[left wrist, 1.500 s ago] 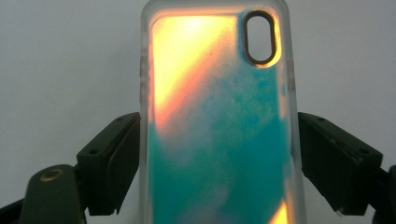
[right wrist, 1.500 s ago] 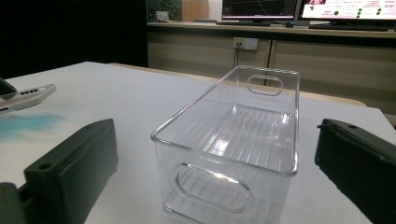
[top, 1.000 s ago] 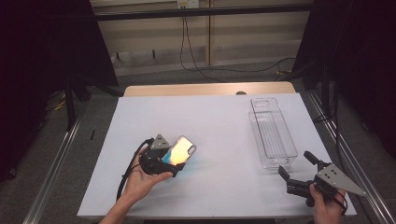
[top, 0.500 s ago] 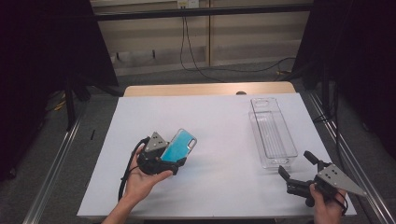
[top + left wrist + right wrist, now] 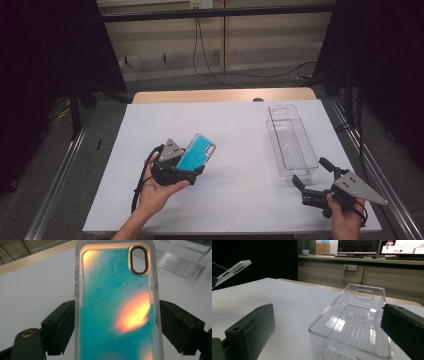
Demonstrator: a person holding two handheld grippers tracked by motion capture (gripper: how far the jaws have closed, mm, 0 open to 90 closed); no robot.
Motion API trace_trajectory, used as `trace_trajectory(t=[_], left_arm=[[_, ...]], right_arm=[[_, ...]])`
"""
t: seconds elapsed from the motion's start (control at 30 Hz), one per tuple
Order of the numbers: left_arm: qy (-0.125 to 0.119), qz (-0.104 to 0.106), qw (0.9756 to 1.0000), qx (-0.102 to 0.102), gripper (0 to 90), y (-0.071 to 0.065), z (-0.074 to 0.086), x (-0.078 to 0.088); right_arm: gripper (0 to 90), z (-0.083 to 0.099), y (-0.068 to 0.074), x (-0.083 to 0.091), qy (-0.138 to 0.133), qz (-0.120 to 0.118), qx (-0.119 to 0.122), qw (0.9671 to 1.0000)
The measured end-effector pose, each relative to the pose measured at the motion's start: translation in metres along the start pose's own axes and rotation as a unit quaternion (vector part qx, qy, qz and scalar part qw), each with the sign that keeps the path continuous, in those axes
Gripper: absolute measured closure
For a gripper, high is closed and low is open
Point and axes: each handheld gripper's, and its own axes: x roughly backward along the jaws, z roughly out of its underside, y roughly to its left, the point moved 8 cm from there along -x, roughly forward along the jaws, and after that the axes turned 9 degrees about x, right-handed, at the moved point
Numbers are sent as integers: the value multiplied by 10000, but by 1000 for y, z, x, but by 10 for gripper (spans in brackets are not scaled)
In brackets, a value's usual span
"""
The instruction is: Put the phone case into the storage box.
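Note:
A teal, shimmering phone case [image 5: 196,152] with a clear rim stands tilted up above the left middle of the white table [image 5: 235,125]. My left gripper [image 5: 186,172] is shut on it; in the left gripper view both black jaws press the long sides of the case [image 5: 115,302], camera hole at the top. My right gripper [image 5: 310,171] rests low at the table's front right, open, with nothing between its fingers. Its jaws flank the near end of a clear plastic tray [image 5: 352,322], without touching it.
The long clear tray [image 5: 291,140] lies lengthwise on the right side of the table. A wooden strip [image 5: 225,95] borders the far edge. Metal rails [image 5: 370,165] run along both sides. Dark curtains and cables stand behind.
The left hand has turned the phone case, so its face went from a yellow glare to teal and it stands a little more upright. The right gripper has stayed put.

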Motion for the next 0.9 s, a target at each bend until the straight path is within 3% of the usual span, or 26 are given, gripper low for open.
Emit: trace_trajectory(t=[0.2,0.3,0.6,0.77,0.9], left_arm=[[-65,21,10000,15,173,-3,-4,-7],[-92,-123,9999,-35,173,-3,-1,-11],[3,-82,9999,-131,173,-13,2,-25],[50,-69,9997,-228,173,-16,-6,-38],[24,-70,9993,-367,173,-18,-14,-44]], right_arm=[[0,-8,14,-11,16,-196,49,9998],[0,-11,20,-20,97,-282,37,9996],[0,-17,32,-47,335,-422,-222,9983],[0,-22,43,-60,482,-630,-88,9968],[0,-29,46,-67,397,-688,-73,9968]])
